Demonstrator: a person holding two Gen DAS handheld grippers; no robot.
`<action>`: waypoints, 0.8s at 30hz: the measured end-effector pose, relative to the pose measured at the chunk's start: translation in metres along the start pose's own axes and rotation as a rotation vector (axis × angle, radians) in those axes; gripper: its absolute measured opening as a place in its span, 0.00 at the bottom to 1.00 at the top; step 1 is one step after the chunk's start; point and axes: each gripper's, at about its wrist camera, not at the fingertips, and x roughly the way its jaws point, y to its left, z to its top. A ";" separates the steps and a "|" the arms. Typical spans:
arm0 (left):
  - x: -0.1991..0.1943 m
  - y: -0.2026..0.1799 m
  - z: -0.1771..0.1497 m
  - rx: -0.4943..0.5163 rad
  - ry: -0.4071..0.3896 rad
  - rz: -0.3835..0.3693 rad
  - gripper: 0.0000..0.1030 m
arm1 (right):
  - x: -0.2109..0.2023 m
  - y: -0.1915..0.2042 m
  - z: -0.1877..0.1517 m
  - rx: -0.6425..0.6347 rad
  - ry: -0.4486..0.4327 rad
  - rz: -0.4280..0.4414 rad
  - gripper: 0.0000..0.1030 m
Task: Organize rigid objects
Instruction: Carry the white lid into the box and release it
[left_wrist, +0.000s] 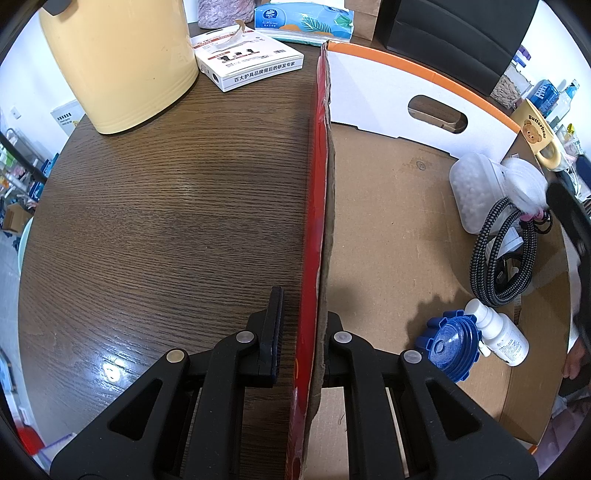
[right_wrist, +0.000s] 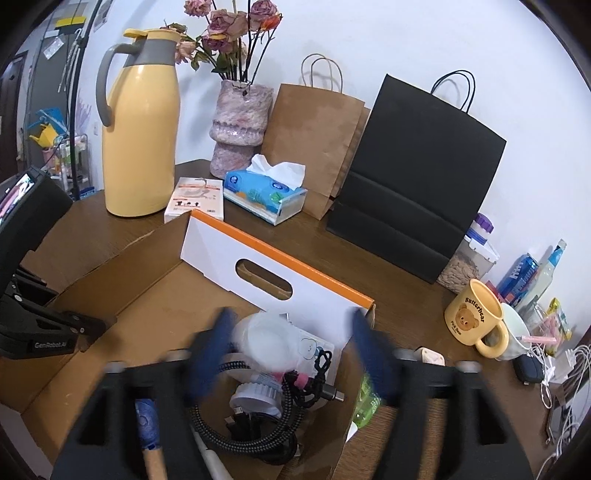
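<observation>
A cardboard box (left_wrist: 388, 206) sits on the wooden table (left_wrist: 166, 206). My left gripper (left_wrist: 301, 332) is shut on the box's left wall (left_wrist: 319, 184), one finger on each side. The box holds a braided cable (left_wrist: 498, 251), a white container (left_wrist: 476, 188), a blue cap (left_wrist: 448, 341) and a small white bottle (left_wrist: 500, 332). My right gripper (right_wrist: 295, 354) is open, blurred, above the box's right end (right_wrist: 351, 306) over the container (right_wrist: 266, 339) and cable (right_wrist: 258, 435). The left gripper (right_wrist: 40, 325) shows at the left of the right wrist view.
A yellow jug (right_wrist: 142, 122), a white packet box (right_wrist: 195, 199), a tissue pack (right_wrist: 266, 192), a vase (right_wrist: 238, 125) and paper bags (right_wrist: 413, 177) stand behind the box. A yellow bear mug (right_wrist: 474, 314), a white cup, bottles and cables crowd the right.
</observation>
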 end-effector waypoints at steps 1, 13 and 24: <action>0.000 0.000 0.000 0.000 0.000 0.000 0.07 | -0.003 0.000 0.000 -0.002 -0.010 0.002 0.84; 0.000 0.000 0.000 0.000 0.000 0.000 0.07 | -0.001 0.001 -0.001 -0.005 0.006 0.003 0.84; 0.000 0.000 0.000 0.000 0.000 0.000 0.07 | -0.001 0.000 -0.001 -0.001 0.004 0.001 0.84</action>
